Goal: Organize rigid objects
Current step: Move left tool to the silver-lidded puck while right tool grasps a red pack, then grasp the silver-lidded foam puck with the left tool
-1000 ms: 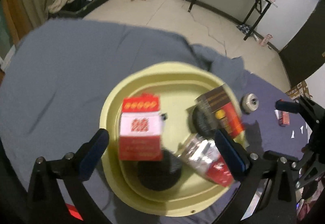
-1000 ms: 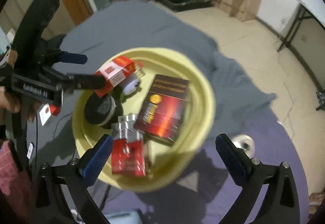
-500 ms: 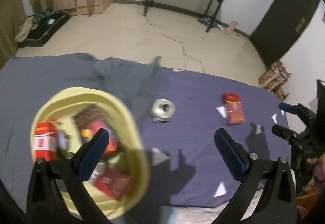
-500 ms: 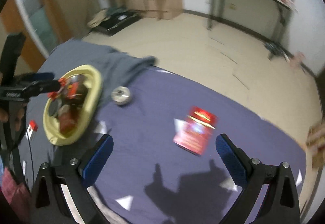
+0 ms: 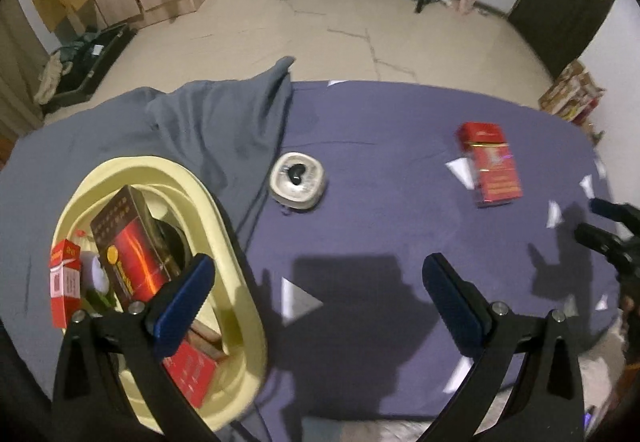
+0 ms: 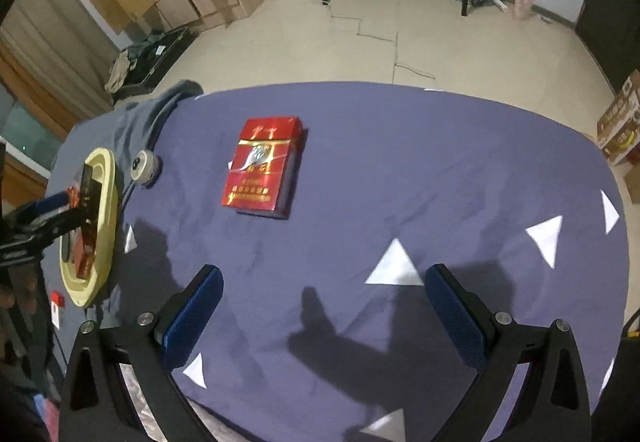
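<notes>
— Where's the tin (image 5: 297,180)?
— On the cloth (image 5: 392,209), just right of the basin (image 5: 240,282).
— And the packet (image 5: 490,165)?
— Farther right of the basin. Boxes (image 5: 132,246) lie in it.

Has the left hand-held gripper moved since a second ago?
Yes. The left hand-held gripper swung right, off the yellow basin, now over purple cloth.

Each black claw (image 6: 320,306) carries 2 blue pads (image 6: 192,312) and silver screws.
</notes>
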{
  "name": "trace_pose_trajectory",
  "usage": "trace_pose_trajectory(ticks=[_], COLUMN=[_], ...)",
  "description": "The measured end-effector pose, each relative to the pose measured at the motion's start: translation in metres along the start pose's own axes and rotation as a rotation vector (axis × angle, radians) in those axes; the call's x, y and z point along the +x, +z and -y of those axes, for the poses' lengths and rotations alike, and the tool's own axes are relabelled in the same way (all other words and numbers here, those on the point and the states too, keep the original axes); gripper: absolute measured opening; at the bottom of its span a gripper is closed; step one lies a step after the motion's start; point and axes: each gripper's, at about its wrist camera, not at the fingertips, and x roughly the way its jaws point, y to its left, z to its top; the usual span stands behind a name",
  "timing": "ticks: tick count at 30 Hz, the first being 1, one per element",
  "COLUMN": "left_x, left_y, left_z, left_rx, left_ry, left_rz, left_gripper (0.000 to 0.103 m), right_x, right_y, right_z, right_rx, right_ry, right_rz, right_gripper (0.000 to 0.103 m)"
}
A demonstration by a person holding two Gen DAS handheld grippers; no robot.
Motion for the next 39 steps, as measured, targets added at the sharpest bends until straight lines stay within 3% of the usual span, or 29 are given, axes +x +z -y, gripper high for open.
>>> trace_pose_trajectory(ticks=[4,8,11,16,19,23,26,27,31,39], left_x=[0.022,0.041,0.056,0.072,0.081,0.095,0.102,0.100,0.100,0.078], left_y=[0.012,0.027,0.033,0.036,0.036,0.036,0.032,0.032,0.031,0.021], left_z=[-0.007,-0.011,-0.010,-0.012,-0.012,-0.012,-0.007,-0.005,-0.004,0.000], left_rx=[0.016,0.073,0.131,0.148,0.162,0.156,0.172,0.174,0.144,0.085], left_ry=[0.018,0.059,0.110,0.049,0.050,0.041,0.026,0.044,0.048,-0.026], left_rz=[0.014,0.004,-0.042,-0.070,-0.079,-0.111,-0.124,-0.099,-0.090,-0.050], left_gripper=[0.103,0.102,0.090,0.090,0.089,0.067,0.047,0.047,0.047,0.046], right_x=[0.014,0.038,0.054,0.077,0.091,0.107,0.114,0.112,0.110,0.097], right_y=[0.006,0.012,0.017,0.026,0.031,0.038,0.039,0.038,0.037,0.025], right_z=[-0.024,-0.038,-0.045,-0.053,-0.050,-0.039,-0.029,-0.026,-0.021,-0.007], right_rx=[-0.077,-0.057,-0.081,-0.099,-0.073,-0.058,-0.042,-0.035,-0.092,-0.166], right_ry=[-0.025,-0.011,-0.025,-0.047,-0.042,-0.056,-0.056,-0.051,-0.123,-0.063], right_rz=[0.014,-0.009,-0.011,0.006,-0.016,-0.026,-0.009,0.015,0.051,0.085], right_gripper=[0.103,0.103,0.103,0.103,0.103,0.102,0.096,0.093,0.057,0.056])
